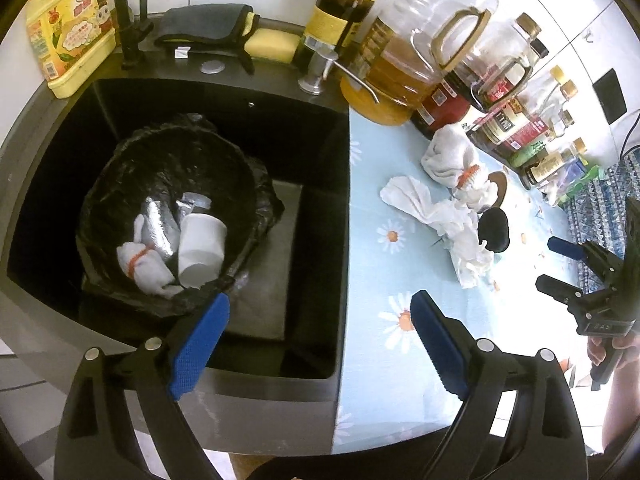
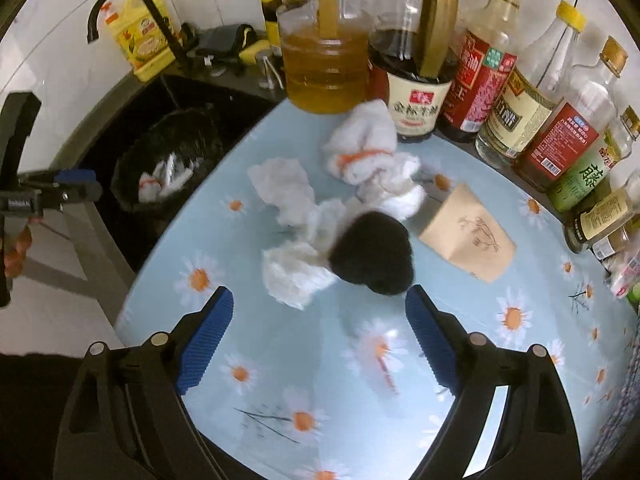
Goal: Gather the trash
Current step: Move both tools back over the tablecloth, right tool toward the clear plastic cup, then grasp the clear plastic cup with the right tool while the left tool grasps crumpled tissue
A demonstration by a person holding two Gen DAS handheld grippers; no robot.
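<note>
Crumpled white tissue [image 2: 294, 236] lies on the counter [image 2: 360, 380], touching a black lump [image 2: 372, 254]; a white cloth bundle with orange band [image 2: 364, 148] sits behind, a brown paper pouch [image 2: 468, 232] beside. Black-lined trash bin [image 1: 132, 160] stands in the dark sink [image 1: 312, 208], holding a white cup [image 1: 200, 248] and foil. Left hand-held gripper [image 1: 320, 340]: jaws wide apart, empty, above the sink edge. Right hand-held gripper [image 2: 320, 332]: jaws wide apart, empty, just short of the tissue. Daisy-print cover; bottles along the tiled wall.
</note>
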